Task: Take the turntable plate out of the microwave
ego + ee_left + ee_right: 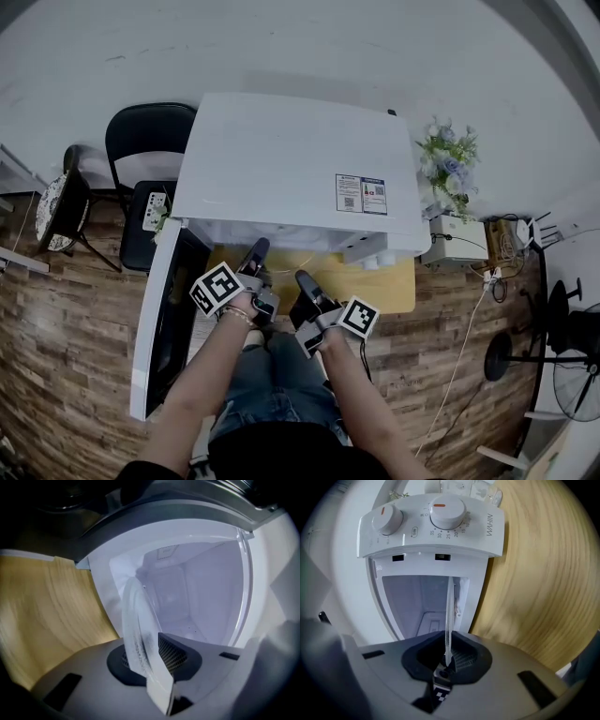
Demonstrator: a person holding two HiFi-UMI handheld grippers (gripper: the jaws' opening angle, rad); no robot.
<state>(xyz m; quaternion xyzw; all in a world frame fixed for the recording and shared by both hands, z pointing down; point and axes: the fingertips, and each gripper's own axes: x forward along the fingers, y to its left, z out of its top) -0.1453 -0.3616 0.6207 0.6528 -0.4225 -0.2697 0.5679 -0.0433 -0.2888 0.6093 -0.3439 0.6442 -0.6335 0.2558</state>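
The white microwave [291, 159] stands on a wooden table [394, 281] with its door [164, 319] swung open to the left. Both grippers reach level into its mouth. The clear glass turntable plate [136, 620] stands on edge in the left gripper view, its rim between the pads of my left gripper [150, 656], which is shut on it. In the right gripper view the plate [449, 616] shows edge-on as a thin line running into my right gripper [447, 656], also shut on it. In the head view the left gripper [258, 258] and right gripper [302, 281] sit side by side; the plate is hidden there.
The microwave's control panel [436, 522] with two dials is next to the cavity opening. A black chair [150, 141] and a stool [61, 211] stand to the left. Flowers [448, 159], a white box [455, 239] and cables lie to the right.
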